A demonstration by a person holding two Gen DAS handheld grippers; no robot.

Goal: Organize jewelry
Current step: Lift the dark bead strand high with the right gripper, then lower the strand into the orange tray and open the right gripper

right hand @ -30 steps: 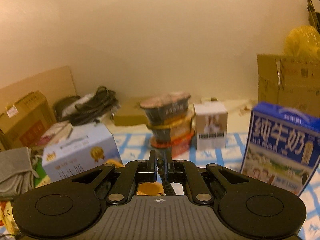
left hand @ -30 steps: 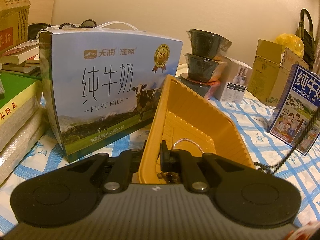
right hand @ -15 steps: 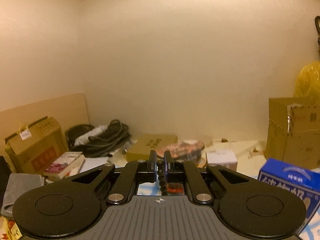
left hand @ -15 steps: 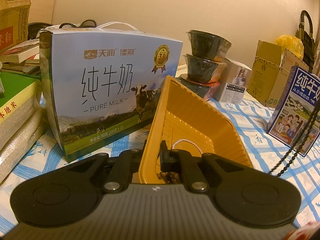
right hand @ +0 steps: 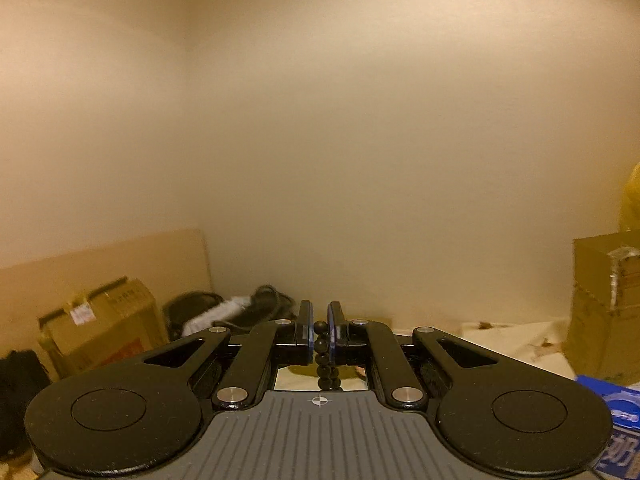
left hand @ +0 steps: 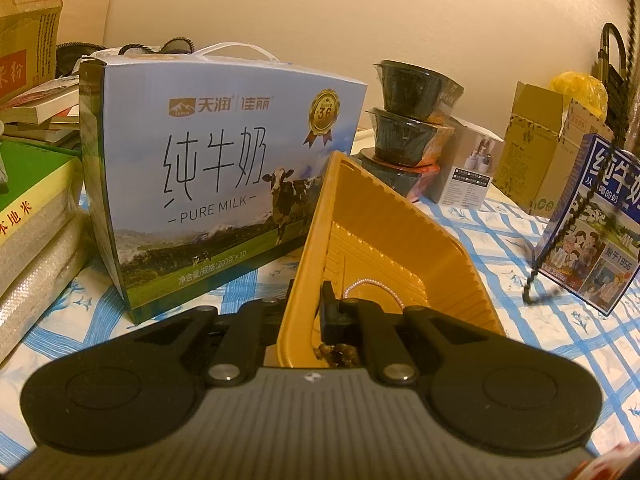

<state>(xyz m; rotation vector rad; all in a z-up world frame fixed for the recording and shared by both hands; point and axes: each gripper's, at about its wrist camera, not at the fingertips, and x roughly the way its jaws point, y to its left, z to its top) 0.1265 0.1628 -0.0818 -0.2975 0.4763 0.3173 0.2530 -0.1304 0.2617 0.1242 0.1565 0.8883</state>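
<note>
Beads (right hand: 322, 354): limp, light strand pinched in right hand-held gripper (right hand: 320, 330); left hand-held gripper (left hand: 310, 312) clamps tray (left hand: 384, 248) rim.

A tray (left hand: 400, 252) sits tilted in the foreground on the tablecloth (left hand: 500, 236). A milk box (left hand: 216, 176) stands just behind it to the left — stacked bowls (left hand: 408, 120) behind to the right. A bead string (left hand: 560, 240) hangs at far right, before a carton (left hand: 600, 216); a thin chain (left hand: 376, 286) lies in the tray.

Blue-checked tablecloth (left hand: 492, 240), 2 milk cartons (left hand: 224, 184), stacked bowls (left hand: 408, 128)
</note>
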